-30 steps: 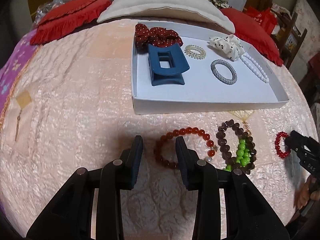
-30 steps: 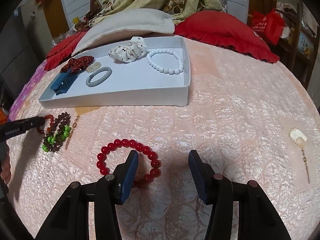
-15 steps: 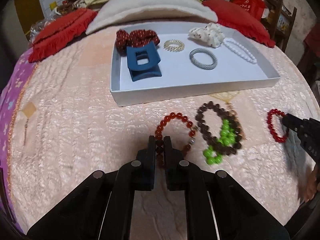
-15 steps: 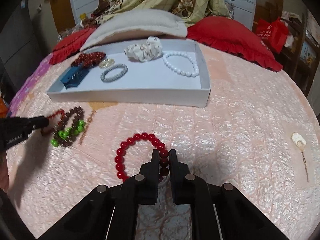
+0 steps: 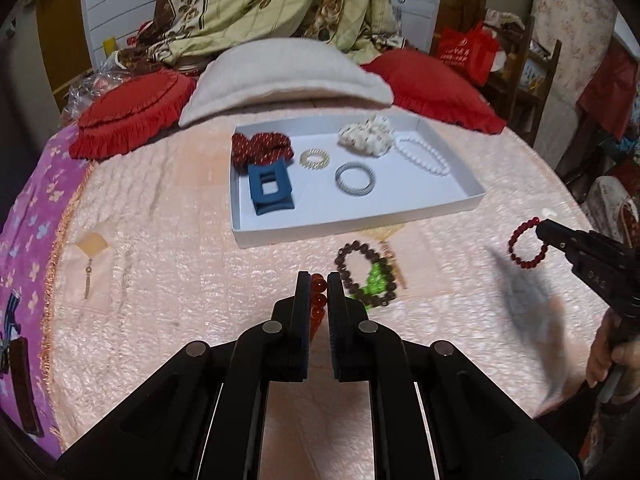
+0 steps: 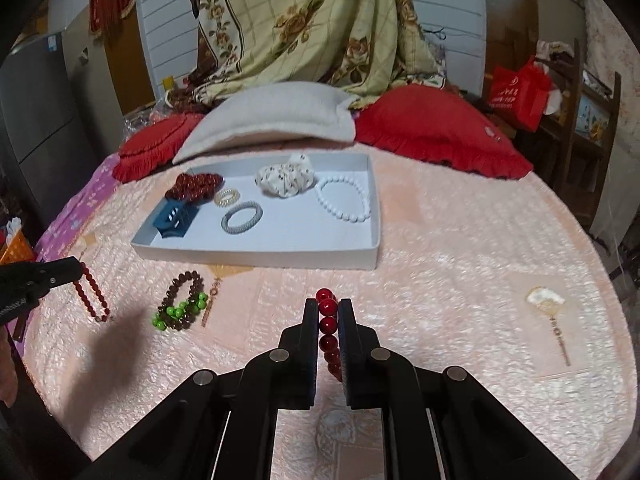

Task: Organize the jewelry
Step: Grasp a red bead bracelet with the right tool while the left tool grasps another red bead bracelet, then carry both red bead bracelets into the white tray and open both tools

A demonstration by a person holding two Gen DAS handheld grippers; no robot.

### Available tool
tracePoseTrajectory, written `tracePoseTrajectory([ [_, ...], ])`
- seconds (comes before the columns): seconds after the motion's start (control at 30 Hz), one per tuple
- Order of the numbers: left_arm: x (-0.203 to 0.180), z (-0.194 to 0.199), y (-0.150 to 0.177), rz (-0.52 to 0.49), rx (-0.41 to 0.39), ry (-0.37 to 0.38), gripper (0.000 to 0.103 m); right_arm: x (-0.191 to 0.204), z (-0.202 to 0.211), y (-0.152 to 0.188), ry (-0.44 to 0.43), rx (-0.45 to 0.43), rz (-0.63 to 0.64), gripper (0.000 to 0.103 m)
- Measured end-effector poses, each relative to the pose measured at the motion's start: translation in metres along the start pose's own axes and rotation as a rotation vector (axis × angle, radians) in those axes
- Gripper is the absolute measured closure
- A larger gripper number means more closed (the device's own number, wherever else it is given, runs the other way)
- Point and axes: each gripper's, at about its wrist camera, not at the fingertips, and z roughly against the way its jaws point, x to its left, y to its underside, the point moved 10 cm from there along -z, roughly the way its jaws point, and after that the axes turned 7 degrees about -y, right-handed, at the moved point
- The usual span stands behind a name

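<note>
the white tray (image 5: 352,224) is holding a blue claw clip (image 5: 271,192), two scrunchies, a silver bangle (image 5: 355,178) and white beads (image 6: 344,198). the left gripper (image 5: 319,284) is pinching the amber bracelet (image 5: 318,298); the right gripper (image 6: 328,310) is clamping the red bracelet (image 6: 329,332) (both lifted). only the right view is showing a fan-shaped print (image 6: 546,304).

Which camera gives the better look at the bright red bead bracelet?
The left wrist view: the red bracelet hangs as a full loop from the right gripper. The right wrist view shows it edge-on, a short column of beads pinched between the fingers.
</note>
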Motion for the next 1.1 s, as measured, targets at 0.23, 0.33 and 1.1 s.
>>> tracePoseTrajectory([
  [0.23,0.000,0.006,-0.009,-0.011,0.002,0.003,0.097,-0.013,0.011,-0.007,0.020,-0.017,-0.009,0.094],
  [0.33,-0.002,-0.001,-0.015,-0.039,0.010,-0.020,0.097,-0.020,0.008,-0.012,0.035,-0.011,-0.006,0.094],
  [1.1,-0.020,-0.141,-0.076,0.041,0.187,-0.016,0.097,0.016,-0.125,-0.108,-0.153,0.095,-0.148,0.094],
])
